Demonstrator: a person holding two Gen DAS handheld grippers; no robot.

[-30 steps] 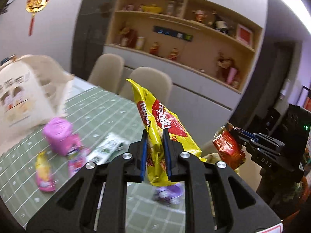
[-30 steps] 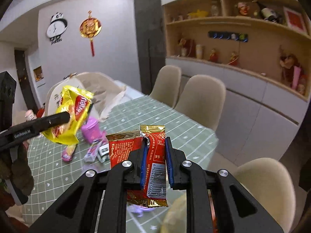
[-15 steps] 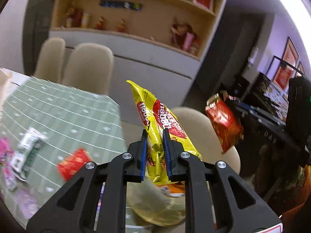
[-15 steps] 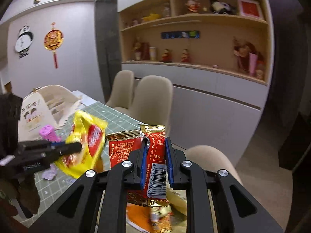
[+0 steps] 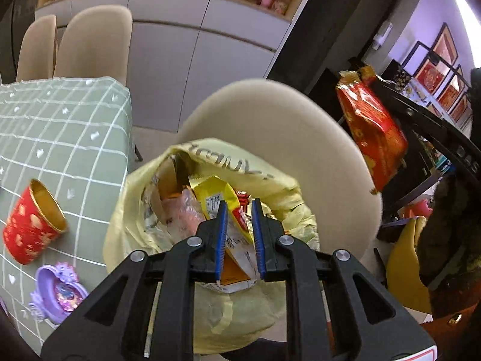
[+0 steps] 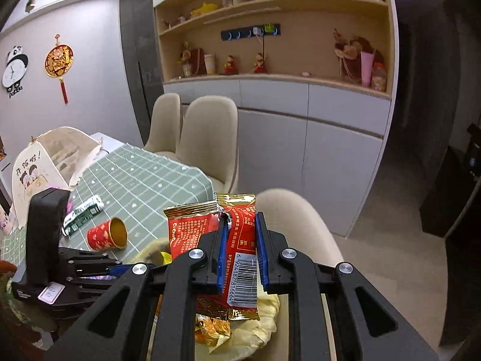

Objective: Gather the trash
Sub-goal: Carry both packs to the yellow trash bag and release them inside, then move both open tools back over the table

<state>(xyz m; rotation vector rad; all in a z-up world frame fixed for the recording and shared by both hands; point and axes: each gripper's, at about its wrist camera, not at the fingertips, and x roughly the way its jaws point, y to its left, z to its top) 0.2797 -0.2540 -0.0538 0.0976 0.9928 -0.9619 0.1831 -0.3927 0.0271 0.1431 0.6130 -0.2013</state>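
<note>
The left gripper (image 5: 237, 237), which a second ago held a yellow wrapper (image 5: 224, 207) high over the table, now points down into the mouth of a pale yellow trash bag (image 5: 270, 201). Its blue-padded jaws stand apart, and the yellow wrapper lies loose between them on the heap inside the bag, printed panel up, among crumpled foil and clear plastic. The bag sits on a beige chair (image 5: 279, 126) just beside the corner of the table (image 5: 75, 138), whose green checked cloth half filled this view a second ago and now shows only at the left edge.

At the left of the wrist view, a red paper cup (image 5: 33, 225) with a gold lining lies tipped on its side on the cloth, and a purple toy compact (image 5: 58, 291) rests near the table edge below it.

To the right, the right gripper (image 6: 240, 249) is clamped on a red snack packet (image 6: 240, 240), as it was a second ago. The packet has gold foil ends, a torn top and a white barcode panel facing the camera, and it hangs above the open bag. A second red and gold wrapper (image 6: 189, 225) stands just behind it on the left; whether the jaws also catch it cannot be told. In the left wrist view the red packet (image 5: 372, 129) shows at the far right, beside the chair back.
</note>
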